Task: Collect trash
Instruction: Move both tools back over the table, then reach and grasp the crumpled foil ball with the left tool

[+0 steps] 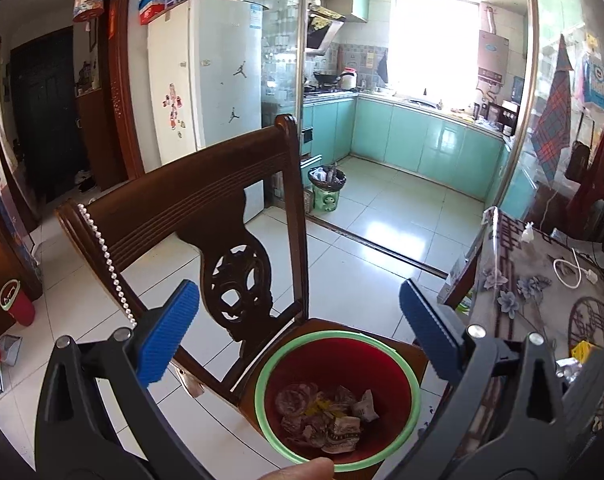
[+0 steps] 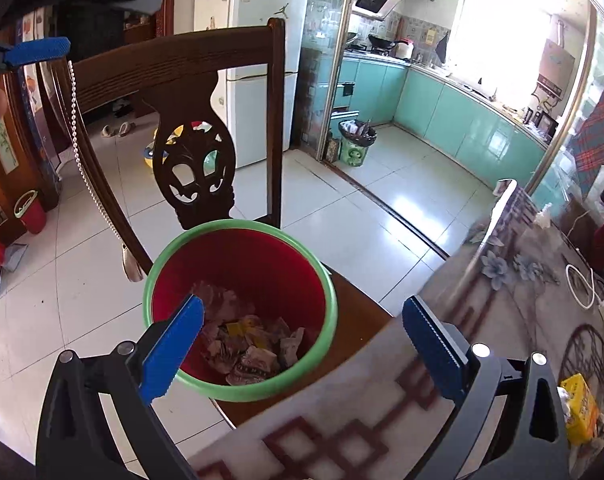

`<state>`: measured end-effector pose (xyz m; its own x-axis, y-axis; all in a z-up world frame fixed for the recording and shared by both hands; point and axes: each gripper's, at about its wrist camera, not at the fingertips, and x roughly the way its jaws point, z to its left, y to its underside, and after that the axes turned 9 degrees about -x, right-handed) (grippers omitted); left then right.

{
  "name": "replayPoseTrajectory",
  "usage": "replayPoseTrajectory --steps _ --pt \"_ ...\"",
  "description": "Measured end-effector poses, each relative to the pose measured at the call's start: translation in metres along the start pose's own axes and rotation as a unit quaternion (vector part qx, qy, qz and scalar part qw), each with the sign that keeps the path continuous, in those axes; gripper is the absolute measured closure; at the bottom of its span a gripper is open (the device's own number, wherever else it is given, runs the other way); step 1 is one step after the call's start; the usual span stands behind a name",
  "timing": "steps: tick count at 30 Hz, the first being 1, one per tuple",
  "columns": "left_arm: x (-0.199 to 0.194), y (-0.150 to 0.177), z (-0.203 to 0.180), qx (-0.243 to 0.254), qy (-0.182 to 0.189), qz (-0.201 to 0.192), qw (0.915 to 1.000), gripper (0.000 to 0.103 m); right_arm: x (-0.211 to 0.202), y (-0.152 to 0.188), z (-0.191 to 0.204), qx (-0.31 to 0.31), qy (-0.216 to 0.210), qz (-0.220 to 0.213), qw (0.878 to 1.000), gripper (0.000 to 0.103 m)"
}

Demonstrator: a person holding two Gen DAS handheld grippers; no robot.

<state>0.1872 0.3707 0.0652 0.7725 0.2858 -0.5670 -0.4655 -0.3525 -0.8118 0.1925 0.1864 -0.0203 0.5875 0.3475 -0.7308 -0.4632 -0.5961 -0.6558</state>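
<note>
a red bin with a green rim stands on the seat of a dark wooden chair, close up against the carved chair back. inside it lies a heap of crumpled trash — wrinkled paper scraps and a few yellow bits — covering the bottom of the bin.

the right gripper hovers above the bin's near side with its blue pads spread wide apart; nothing is between them and nothing is held. its left pad shows over the bin's rim, its right pad over the edge of the table, which has a flower-patterned cover and sits just beside the chair seat.

the left gripper is also wide open and empty, its blue pads standing either side of the chair back's carved panel, above and behind the bin. a fingertip of the person shows at the bottom edge of the left wrist view, just beside the bin's green rim.

on the table, near its right edge, lies a yellow box and a white cable. a string of white beads hangs down the chair's left post. across the tiled floor, in the kitchen doorway, stands a green waste basket lined with a dark bag.
</note>
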Motion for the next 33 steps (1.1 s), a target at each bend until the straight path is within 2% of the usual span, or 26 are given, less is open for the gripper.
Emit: replayPoseTrajectory --steps 5,8,11,14,18,21,25,33 --pt "-0.008 0.010 -0.041 0.047 0.037 0.006 0.9982 0.005 -0.050 0.026 -0.036 0.033 0.035 -0.013 0.999 0.006" --pt "-0.018 0.017 -0.067 0.073 0.064 0.014 0.9952 0.005 -0.072 0.046 -0.056 0.050 0.048 -0.005 0.998 0.006" --pt "-0.032 0.025 -0.093 0.067 0.110 0.023 0.9914 0.005 -0.097 0.067 -0.075 0.064 0.067 0.000 0.996 0.006" --pt "-0.043 0.039 -0.128 0.078 0.157 0.039 0.9837 0.005 -0.125 0.088 -0.095 0.091 0.072 0.004 0.993 0.006" --pt "-0.055 0.065 -0.174 0.122 0.184 0.047 0.9742 0.005 -0.162 0.119 -0.121 0.116 0.096 0.004 0.989 0.006" --pt "-0.060 0.083 -0.202 0.122 0.220 0.069 0.9654 0.005 -0.183 0.145 -0.139 0.130 0.112 0.010 0.985 0.006" --pt "-0.069 0.105 -0.243 0.155 0.237 0.077 0.9560 0.005 -0.204 0.181 -0.162 0.146 0.129 0.022 0.981 0.006" --pt "-0.078 0.152 -0.318 0.214 0.272 0.111 0.9317 0.005 -0.234 0.247 -0.198 0.159 0.163 0.051 0.972 0.006"
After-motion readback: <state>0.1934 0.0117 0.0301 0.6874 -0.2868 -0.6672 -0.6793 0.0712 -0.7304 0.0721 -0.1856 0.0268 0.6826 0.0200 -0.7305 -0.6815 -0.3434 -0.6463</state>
